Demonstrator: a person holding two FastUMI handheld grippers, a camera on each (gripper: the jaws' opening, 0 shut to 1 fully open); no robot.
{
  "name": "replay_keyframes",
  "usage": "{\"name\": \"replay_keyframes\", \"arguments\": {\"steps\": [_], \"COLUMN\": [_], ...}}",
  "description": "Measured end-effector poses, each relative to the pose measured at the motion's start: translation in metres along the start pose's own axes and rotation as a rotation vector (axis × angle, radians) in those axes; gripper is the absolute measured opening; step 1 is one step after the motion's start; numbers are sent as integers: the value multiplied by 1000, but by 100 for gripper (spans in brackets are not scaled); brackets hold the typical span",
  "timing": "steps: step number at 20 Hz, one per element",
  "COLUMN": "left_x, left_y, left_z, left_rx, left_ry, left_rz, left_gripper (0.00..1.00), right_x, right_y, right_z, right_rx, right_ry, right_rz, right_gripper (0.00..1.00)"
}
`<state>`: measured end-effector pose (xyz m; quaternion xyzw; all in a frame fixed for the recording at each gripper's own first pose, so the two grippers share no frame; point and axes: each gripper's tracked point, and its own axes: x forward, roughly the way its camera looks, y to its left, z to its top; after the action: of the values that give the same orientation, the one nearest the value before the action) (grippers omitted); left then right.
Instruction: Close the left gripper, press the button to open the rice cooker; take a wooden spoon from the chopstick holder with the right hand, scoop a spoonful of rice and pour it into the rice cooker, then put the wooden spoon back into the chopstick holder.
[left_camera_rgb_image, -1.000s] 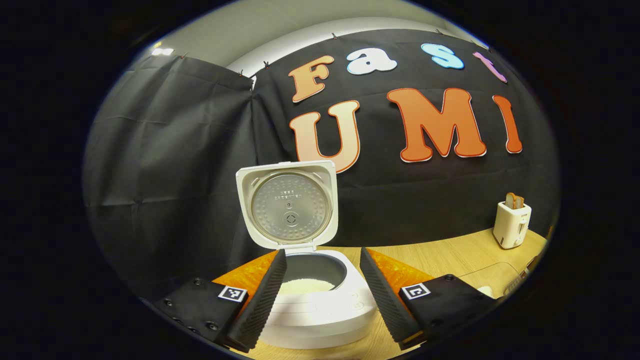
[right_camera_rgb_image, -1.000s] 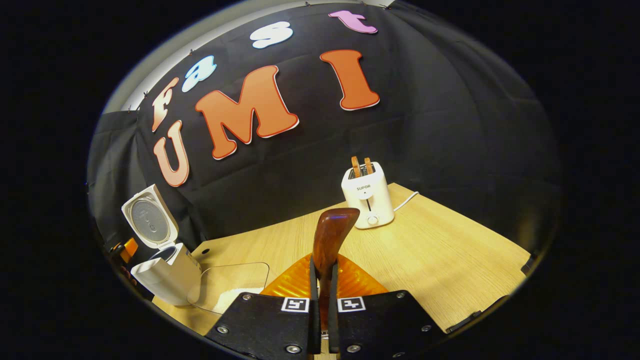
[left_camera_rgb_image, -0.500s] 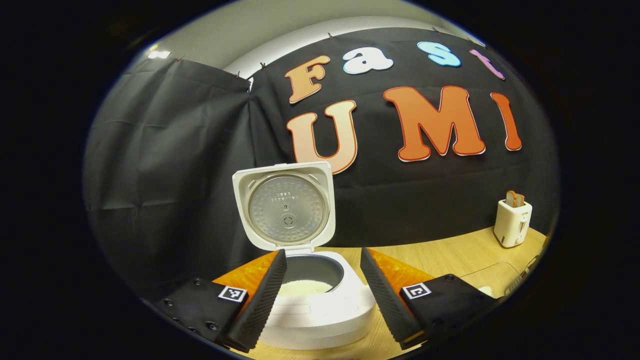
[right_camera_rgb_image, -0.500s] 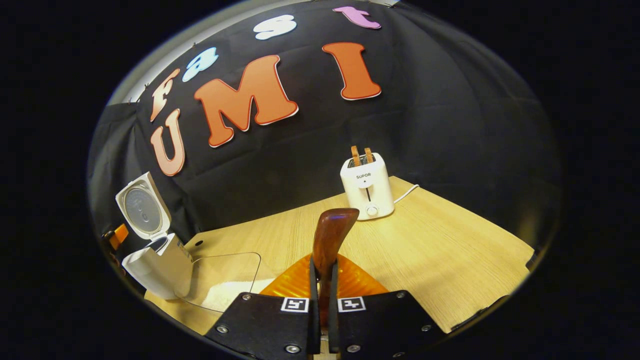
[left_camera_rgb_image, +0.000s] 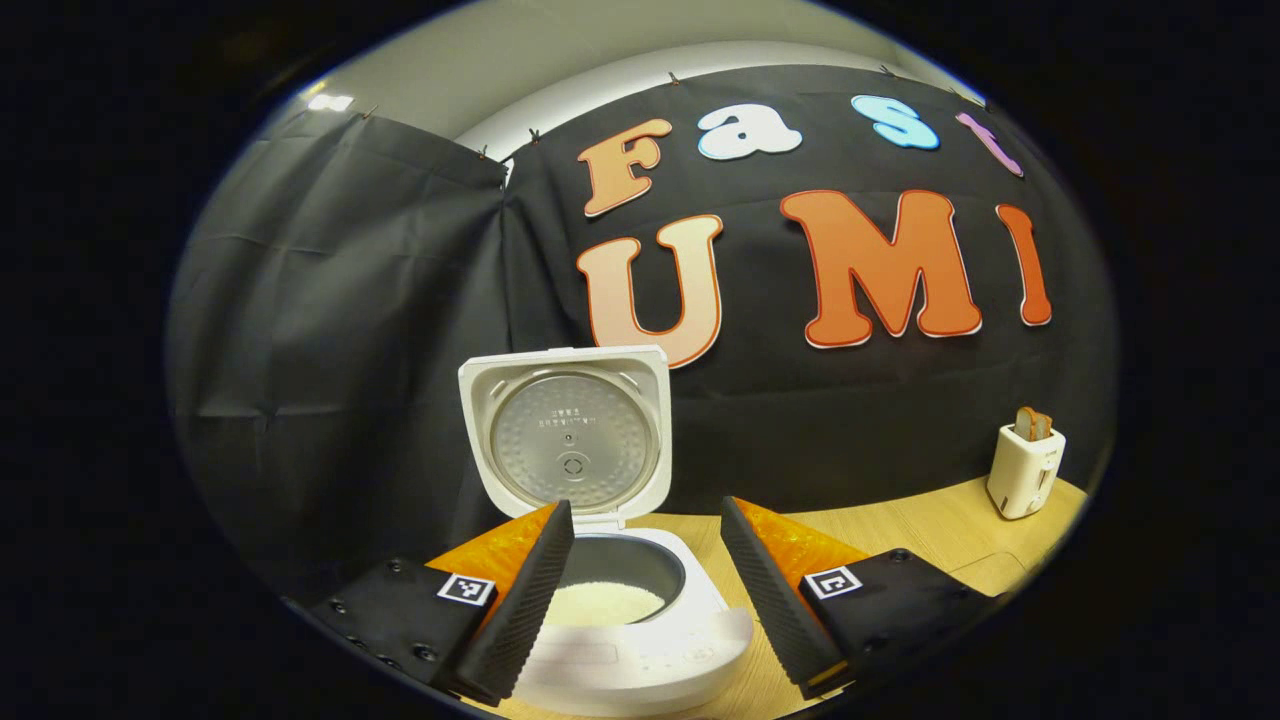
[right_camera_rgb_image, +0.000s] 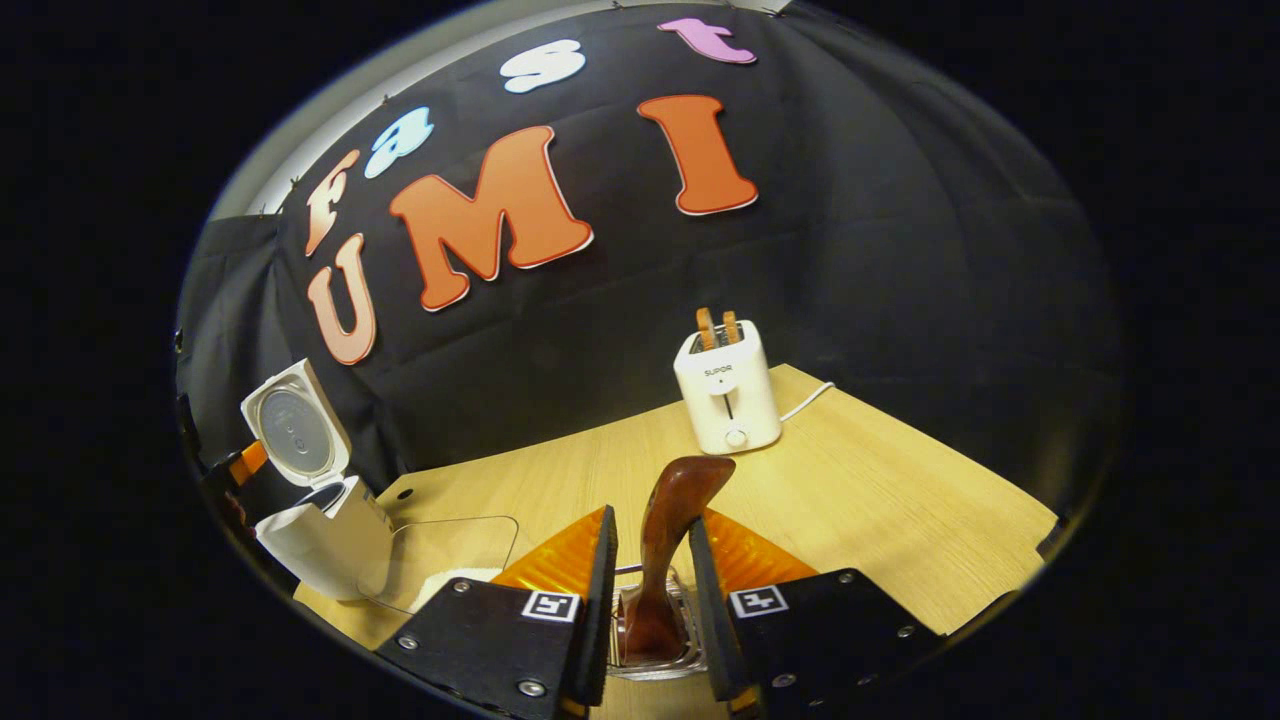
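**Spoon standing in the holder between parted right fingers; cooker open before the left gripper**

In the left gripper view, we see our left gripper (left_camera_rgb_image: 645, 585) with its fingers spread wide and holding nothing. The rice cooker (left_camera_rgb_image: 640, 650) sits just beyond and between the fingers, low in the view, on the wooden table (left_camera_rgb_image: 900, 520). Its lid (left_camera_rgb_image: 567, 437) stands upright at the far side, its inner face turned toward us. White rice (left_camera_rgb_image: 603, 603) lies in the inner pot. Far to the right, at the table's back edge, stands a white toaster (left_camera_rgb_image: 1024, 470) with bread in its slots.

In the right gripper view, our right gripper (right_camera_rgb_image: 650, 610) has its fingers partly open, a narrow gap on each side of the wooden spoon (right_camera_rgb_image: 668, 540). The spoon rises between the fingers, leaning slightly right, and we cannot see either finger pressing on it. Its lower end sits in the chopstick holder (right_camera_rgb_image: 655, 650), a metal container directly below and between the fingers. To the near left lies a clear tray (right_camera_rgb_image: 440, 560) with some rice in it, and farther left the open rice cooker (right_camera_rgb_image: 325, 535), well apart from the gripper. The toaster (right_camera_rgb_image: 727, 395) stands at the far side of the table (right_camera_rgb_image: 900, 500), beyond the spoon.
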<state>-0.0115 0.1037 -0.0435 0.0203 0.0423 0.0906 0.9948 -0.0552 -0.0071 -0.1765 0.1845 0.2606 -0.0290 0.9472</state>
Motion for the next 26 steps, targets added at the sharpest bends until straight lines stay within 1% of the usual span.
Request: {"name": "replay_keyframes", "arguments": {"steps": [1,2,4,5,6,7,8,9,12,16,17,18,19,20,21,22,23,24,25,26], "left_x": [3,6,12,15,23,27,33,38,59,90,98,106,116,123,134,144,152,161,170,178], "left_y": [4,8,9,10,9,9,20,32,56,89,94,104,106,109,113,118,122,122,125,126], "left_z": [7,12,24,26,26,27,30,34,50,79,84,88,90,93,101,112,121,129,137,141], "left_rx": [14,39,67,58,10,-46,-72,-75,-104,-82,-71,-61,-55,-49,-38,-24,-17,-12,-15,-21], "left_ry": [-17,-33,-66,-62,-47,-24,-8,2,21,28,21,15,28,33,28,19,11,4,1,2], "left_rz": [13,25,33,35,17,7,21,47,77,123,135,161,160,171,175,188,196,193,192,187], "left_gripper": [96,96,96,96,96,96,96,96,95,95,90,94,94,90,93,93,93,92,89,92], "right_x": [-2,-8,-12,-14,-16,-19,-21,-23,-31,-44,-47,-49,-51,-54,-56,-58,-60,-61,-64,-65], "right_y": [-5,-12,-26,-27,-33,-36,-40,-44,-58,-65,-62,-60,-56,-53,-50,-50,-48,-47,-43,-40], "right_z": [3,-4,10,17,23,31,39,47,70,102,108,113,117,121,126,131,135,137,138,139], "right_rx": [14,15,-1,-5,-13,-23,-37,-50,-103,-165,-170,-172,-174,-179,-185,-191,-195,-197,-195,-194], "right_ry": [-6,-24,-70,-85,-97,-115,-136,-158,-208,-281,-296,-305,-314,-327,-342,-354,-360,-364,-369,-373], "right_rz": [-7,-21,-48,-50,-57,-60,-69,-81,-118,-150,-149,-143,-132,-124,-123,-127,-130,-128,-119,-109], "right_gripper": [52,56,61,64,68,73,75,77,81,84,84,84,86,86,87,87,96,87,87,87]}}
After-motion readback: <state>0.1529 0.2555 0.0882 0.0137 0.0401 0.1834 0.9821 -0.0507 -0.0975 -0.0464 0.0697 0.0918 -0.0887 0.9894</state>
